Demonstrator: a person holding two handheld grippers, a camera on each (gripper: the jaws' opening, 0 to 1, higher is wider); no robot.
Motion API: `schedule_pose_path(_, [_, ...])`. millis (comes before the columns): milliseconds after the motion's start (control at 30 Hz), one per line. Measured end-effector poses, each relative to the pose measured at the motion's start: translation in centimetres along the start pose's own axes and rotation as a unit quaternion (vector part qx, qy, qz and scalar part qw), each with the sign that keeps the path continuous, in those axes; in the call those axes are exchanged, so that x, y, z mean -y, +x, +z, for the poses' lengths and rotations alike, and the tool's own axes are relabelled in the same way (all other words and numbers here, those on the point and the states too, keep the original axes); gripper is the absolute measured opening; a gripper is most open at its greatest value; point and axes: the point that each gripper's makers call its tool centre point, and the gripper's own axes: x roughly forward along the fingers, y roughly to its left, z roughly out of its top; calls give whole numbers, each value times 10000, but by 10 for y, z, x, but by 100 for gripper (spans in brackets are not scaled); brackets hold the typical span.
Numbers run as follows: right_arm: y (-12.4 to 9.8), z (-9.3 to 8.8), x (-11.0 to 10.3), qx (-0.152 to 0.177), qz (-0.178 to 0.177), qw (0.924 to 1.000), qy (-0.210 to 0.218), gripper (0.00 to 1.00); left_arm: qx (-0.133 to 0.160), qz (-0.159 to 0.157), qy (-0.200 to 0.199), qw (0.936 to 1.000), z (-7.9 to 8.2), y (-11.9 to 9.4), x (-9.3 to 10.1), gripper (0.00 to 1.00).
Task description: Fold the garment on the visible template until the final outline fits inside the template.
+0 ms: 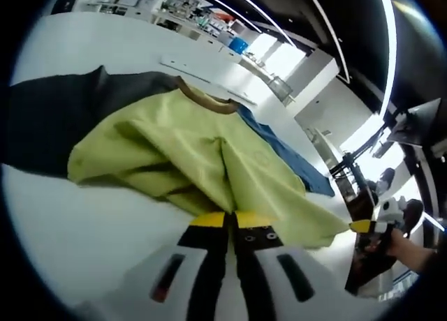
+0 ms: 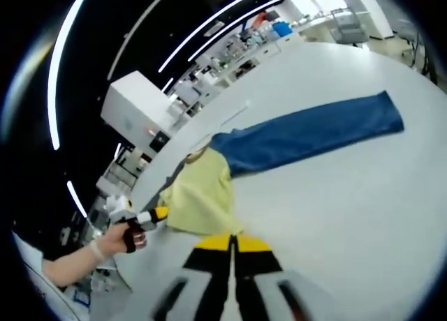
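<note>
Lying on white desk [image 2: 363, 195]: yellow-green fabric garment [image 1: 209, 160], partly over blue cloth template [image 2: 307, 136]. Left gripper [image 1: 230, 220] fingers closed on garment edge; right gripper [image 2: 230, 241] fingers likewise pinching garment hem.

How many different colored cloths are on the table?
3: the yellow-green garment in the middle, a blue cloth stretching out beside it, and a dark grey cloth on its other side. More may hide underneath.
</note>
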Motion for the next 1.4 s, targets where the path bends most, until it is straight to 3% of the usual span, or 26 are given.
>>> schedule_pose_path(300, [-1,0,-1,26,-6,10000,-5,0,16,-76,-91,9999,3,-11,9,0])
schedule_pose_path(533, [-4,2,-3,46,23,10000,-34,0,141,-158,-331,9992,8,-36,17,0])
schedule_pose_path(800, [-8,-1,-6,48,70,10000,-43,0,118,-82,-351,9993,6,-83,-1,0])
schedule_pose_path(1133, [-20,-19,-9,-109,155,9998,-37,0,19,300,-500,9983,-25,-131,-32,0])
schedule_pose_path(1400, [-28,-48,-18,-476,301,9984,-47,0,-196,499,-634,9966,-56,-160,-45,0])
